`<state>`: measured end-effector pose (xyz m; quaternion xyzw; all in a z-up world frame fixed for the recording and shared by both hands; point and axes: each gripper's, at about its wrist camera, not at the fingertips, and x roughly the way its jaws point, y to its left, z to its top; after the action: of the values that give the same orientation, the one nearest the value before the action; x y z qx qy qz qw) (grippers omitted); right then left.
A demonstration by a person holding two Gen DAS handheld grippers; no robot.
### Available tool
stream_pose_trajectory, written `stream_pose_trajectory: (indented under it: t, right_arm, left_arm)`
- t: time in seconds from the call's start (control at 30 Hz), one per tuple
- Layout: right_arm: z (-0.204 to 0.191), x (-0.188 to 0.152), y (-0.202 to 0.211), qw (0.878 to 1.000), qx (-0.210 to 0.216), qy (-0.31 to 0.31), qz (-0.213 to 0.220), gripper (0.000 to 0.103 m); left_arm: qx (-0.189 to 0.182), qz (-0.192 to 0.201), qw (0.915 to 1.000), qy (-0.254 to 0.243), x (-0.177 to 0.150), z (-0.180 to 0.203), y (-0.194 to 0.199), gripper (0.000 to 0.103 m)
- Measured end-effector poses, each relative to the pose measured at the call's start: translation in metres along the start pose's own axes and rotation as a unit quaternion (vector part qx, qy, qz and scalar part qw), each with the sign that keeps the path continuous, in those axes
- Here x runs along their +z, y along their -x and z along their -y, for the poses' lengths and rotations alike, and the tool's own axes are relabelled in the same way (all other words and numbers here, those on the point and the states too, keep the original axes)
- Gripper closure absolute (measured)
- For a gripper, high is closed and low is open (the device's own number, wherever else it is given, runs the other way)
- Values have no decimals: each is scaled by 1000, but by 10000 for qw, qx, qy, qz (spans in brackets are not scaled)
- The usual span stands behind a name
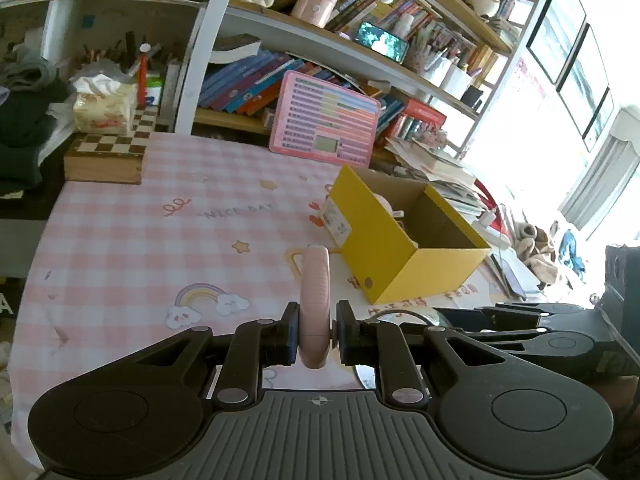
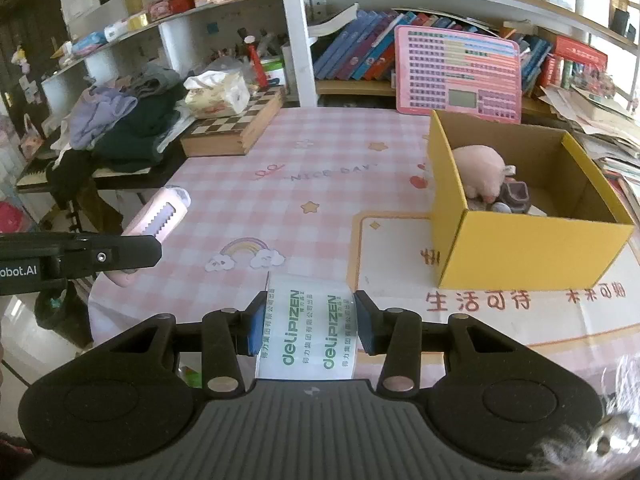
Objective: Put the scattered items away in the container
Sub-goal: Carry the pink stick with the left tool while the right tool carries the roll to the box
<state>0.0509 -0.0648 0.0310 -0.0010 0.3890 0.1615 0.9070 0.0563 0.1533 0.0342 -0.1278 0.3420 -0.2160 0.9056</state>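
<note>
My left gripper (image 1: 316, 332) is shut on a slim pink comb-like gadget (image 1: 315, 300), held edge-on above the pink checked tablecloth (image 1: 160, 220). The same pink gadget (image 2: 160, 216) shows at the left of the right wrist view, sticking out past the left gripper's black finger (image 2: 120, 254). My right gripper (image 2: 310, 322) is shut on a roll of clear tape (image 2: 308, 328) printed with green lettering. The yellow cardboard box (image 1: 384, 248) stands ahead to the right, open on top. In that box (image 2: 532, 252) lie a pink plush toy (image 2: 480, 172) and some small items.
A chessboard case (image 2: 232, 130) with a tissue pack (image 2: 218, 94) on it sits at the table's far left. A pink learning tablet (image 2: 458, 76) leans against the bookshelf behind the box. Clothes (image 2: 128, 128) are piled on a side table to the left. Papers (image 1: 436, 176) are stacked right of the box.
</note>
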Motion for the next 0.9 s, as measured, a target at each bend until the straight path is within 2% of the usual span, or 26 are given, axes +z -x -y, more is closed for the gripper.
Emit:
stream_pose_trajectory:
  t: [0.5,0.9]
  right_arm:
    - [24,-19,24,9979,-431,-480,50,62]
    - [69,-32,42,9919,-859,-929,94,62]
  left_arm:
    - [-399,-232,9985,-277,0,25,-17,86]
    - [-835,-514,9935,-574,4,63,-50,86]
